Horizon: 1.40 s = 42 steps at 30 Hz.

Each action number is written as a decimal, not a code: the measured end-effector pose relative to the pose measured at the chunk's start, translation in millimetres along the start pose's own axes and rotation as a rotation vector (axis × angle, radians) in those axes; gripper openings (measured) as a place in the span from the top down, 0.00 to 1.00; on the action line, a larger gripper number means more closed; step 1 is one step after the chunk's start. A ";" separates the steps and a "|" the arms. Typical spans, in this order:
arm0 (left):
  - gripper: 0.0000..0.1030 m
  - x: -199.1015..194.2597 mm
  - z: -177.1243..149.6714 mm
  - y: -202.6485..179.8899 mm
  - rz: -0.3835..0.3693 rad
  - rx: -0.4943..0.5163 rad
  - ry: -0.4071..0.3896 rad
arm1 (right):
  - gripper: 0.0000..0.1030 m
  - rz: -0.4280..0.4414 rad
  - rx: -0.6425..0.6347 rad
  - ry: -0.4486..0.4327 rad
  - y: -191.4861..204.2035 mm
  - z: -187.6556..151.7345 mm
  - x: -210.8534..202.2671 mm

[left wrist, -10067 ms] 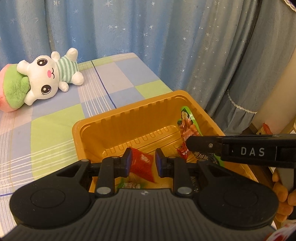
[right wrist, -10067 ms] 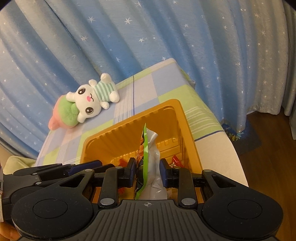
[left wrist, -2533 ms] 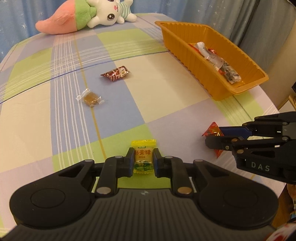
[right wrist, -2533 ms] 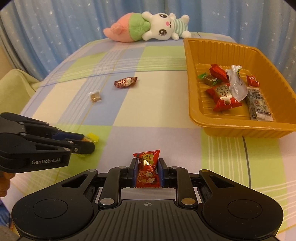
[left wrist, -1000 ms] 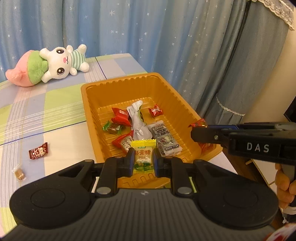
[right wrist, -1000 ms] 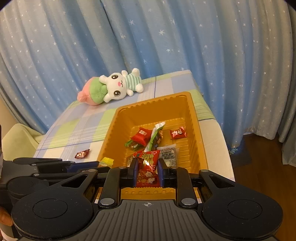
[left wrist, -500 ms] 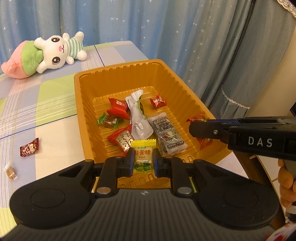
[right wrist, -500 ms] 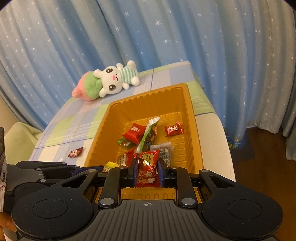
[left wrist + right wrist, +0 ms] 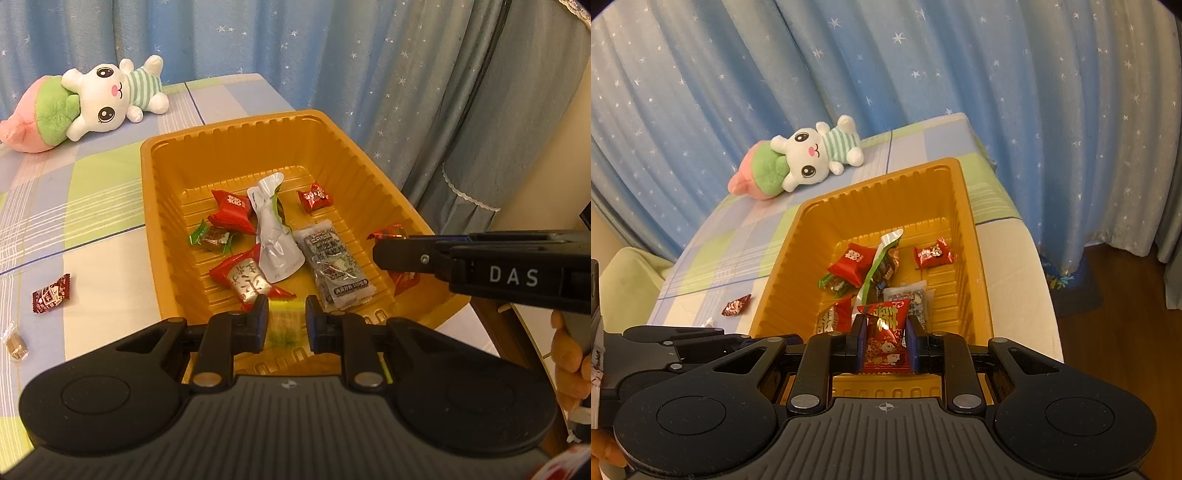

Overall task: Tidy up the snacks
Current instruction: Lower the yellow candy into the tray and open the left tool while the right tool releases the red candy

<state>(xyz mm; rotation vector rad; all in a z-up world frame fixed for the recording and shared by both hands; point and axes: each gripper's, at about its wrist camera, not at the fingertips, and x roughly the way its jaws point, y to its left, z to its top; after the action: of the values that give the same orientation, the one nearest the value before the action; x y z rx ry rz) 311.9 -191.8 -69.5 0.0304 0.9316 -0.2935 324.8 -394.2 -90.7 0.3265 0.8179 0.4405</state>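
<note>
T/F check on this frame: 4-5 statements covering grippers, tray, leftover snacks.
1. The right gripper is shut on a red snack packet. True.
2. The left gripper holds a green-wrapped candy. False: a yellow candy, blurred, sits between its fingers.
3. The orange tray is empty. False: several wrapped snacks lie in it.
4. A dark red candy lies on the tablecloth outside the tray. True.
5. The plush rabbit sits inside the tray. False: it lies on the tablecloth beyond it.
</note>
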 end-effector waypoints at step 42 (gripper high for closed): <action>0.73 -45.6 -8.4 8.6 0.036 -0.064 -0.082 | 0.39 -0.023 0.062 -0.011 5.3 -4.8 -7.6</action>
<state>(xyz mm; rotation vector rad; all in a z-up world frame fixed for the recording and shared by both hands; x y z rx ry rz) 282.0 -171.6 -39.1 -0.0232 0.8576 -0.2299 315.2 -392.9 -86.6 0.3761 0.8248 0.3924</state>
